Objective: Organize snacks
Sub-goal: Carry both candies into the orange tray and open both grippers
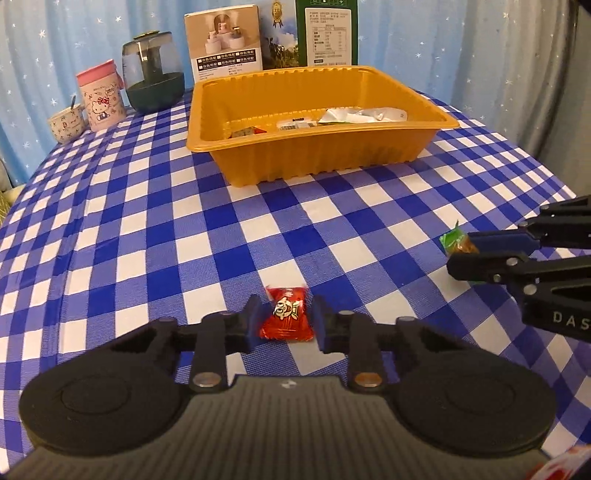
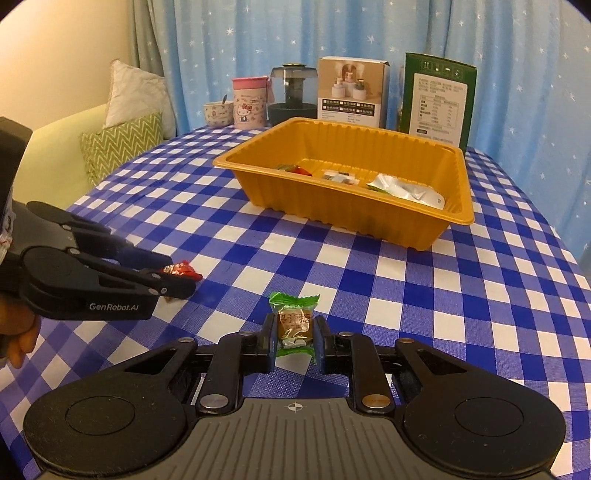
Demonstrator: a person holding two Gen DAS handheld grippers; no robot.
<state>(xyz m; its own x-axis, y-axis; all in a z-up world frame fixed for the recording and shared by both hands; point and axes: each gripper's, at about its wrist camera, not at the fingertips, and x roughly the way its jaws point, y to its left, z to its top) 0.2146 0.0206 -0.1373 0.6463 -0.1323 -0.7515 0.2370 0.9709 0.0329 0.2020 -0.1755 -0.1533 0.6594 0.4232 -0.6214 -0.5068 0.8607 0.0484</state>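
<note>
My left gripper (image 1: 286, 319) is shut on a red wrapped candy (image 1: 287, 313), low over the checked tablecloth (image 1: 147, 221); it also shows in the right wrist view (image 2: 175, 275) with the red candy (image 2: 183, 268) at its tips. My right gripper (image 2: 294, 334) is shut on a green-wrapped snack (image 2: 294, 320); it shows in the left wrist view (image 1: 461, 249) with the green snack (image 1: 454, 240). An orange tray (image 1: 314, 155), also in the right wrist view (image 2: 332, 206), stands farther back and holds several snack packets.
At the back stand a small cup (image 1: 65, 123), a pink Hello Kitty mug (image 1: 100, 96), a dark humidifier (image 1: 153, 72), a white box (image 1: 223, 38) and a green box (image 1: 327, 31). A sofa with cushions (image 2: 125, 122) lies beyond the table's left edge.
</note>
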